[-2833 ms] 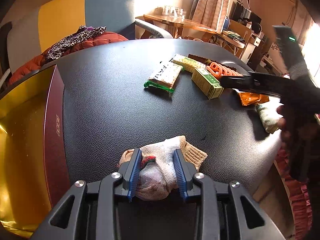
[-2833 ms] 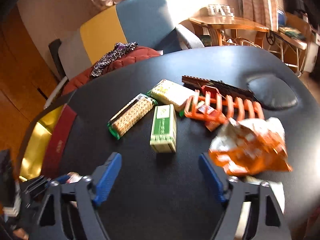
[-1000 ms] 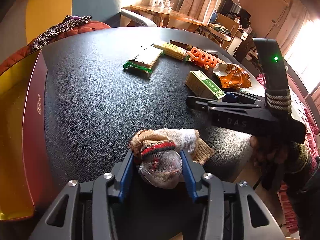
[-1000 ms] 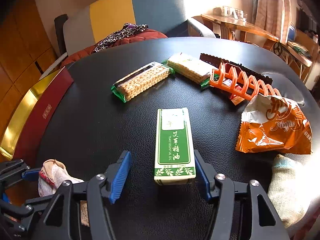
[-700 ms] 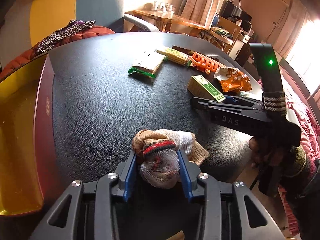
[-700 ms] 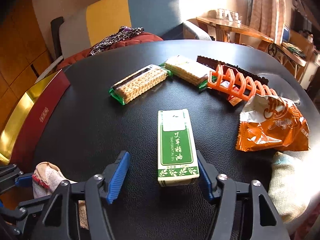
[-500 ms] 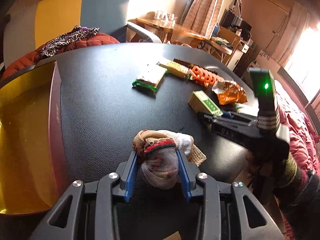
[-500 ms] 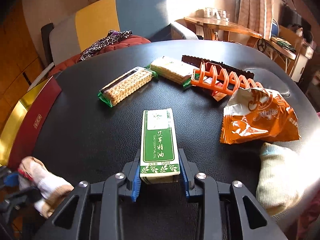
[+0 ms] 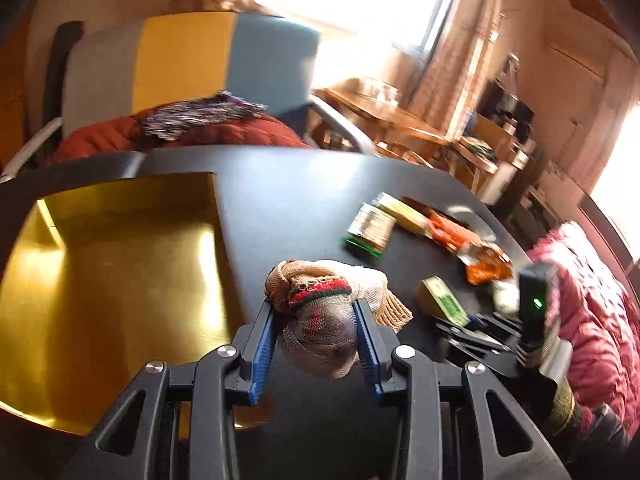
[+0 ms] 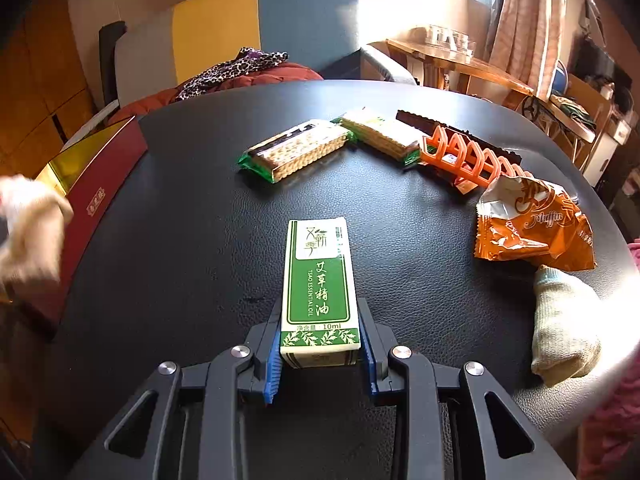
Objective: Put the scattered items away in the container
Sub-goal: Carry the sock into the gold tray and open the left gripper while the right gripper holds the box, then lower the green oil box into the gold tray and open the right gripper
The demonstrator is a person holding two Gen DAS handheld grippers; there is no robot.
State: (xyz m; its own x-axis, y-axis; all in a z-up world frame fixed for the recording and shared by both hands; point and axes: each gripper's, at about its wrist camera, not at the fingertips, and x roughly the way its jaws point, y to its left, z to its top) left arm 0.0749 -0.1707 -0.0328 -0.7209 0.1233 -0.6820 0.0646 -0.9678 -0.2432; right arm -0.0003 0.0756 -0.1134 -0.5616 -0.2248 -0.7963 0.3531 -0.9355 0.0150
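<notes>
- My left hand-held gripper (image 9: 316, 336) pinches a bundled sock (image 9: 326, 312) beside the gold box (image 9: 120, 264); the loose cuff could snag its rim.
- My right hand-held gripper (image 10: 320, 350) clamps the green carton (image 10: 318, 280) by one end on the desk (image 10: 200, 240); it may pivot out.

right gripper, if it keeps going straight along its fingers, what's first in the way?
Beyond the green box that the right gripper is clamped on, bare black table comes first. Farther along the same line lie the cracker packs, though depth is hard to judge.

Balled sock (image 9: 320, 320) lifted; green box (image 10: 319, 288) flat on table.
</notes>
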